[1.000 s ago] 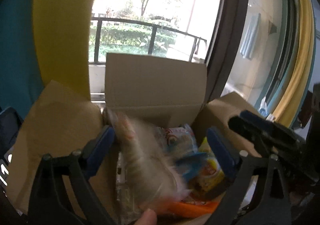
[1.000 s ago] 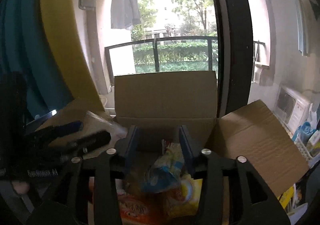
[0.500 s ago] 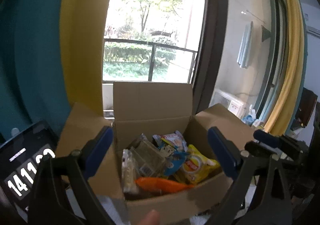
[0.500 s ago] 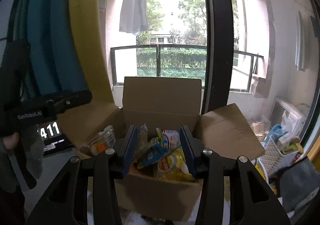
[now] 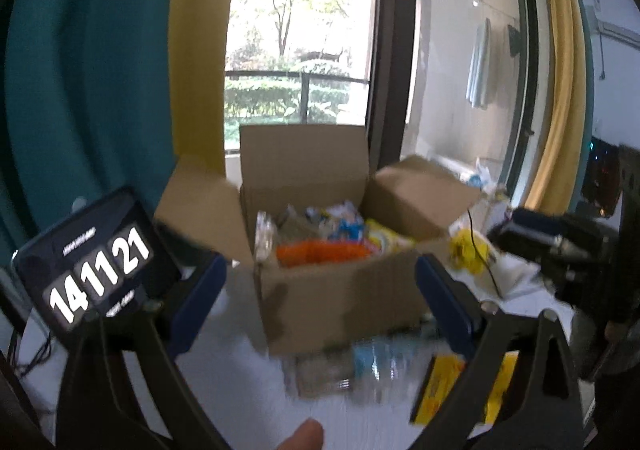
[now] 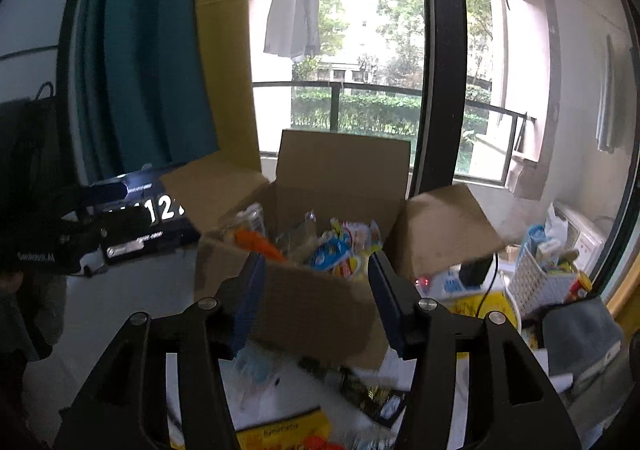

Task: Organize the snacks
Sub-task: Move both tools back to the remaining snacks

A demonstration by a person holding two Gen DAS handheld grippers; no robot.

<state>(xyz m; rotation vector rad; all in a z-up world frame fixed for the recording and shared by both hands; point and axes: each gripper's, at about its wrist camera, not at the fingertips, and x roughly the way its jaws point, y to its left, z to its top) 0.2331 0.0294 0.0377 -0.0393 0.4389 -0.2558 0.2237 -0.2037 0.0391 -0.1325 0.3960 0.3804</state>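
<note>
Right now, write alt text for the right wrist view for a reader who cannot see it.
An open brown cardboard box packed with colourful snack packets sits on a white table before a balcony window. The right tool, its blue-padded jaws opening and empty, frames the box; more snack packets lie in front.

Home room, curtains, balcony laundry

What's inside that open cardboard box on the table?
The cardboard box holds piled snack packets: an orange packet, a blue-and-white one, a yellow one and clear wrappers. Whatever lies beneath that top layer is covered.
</note>
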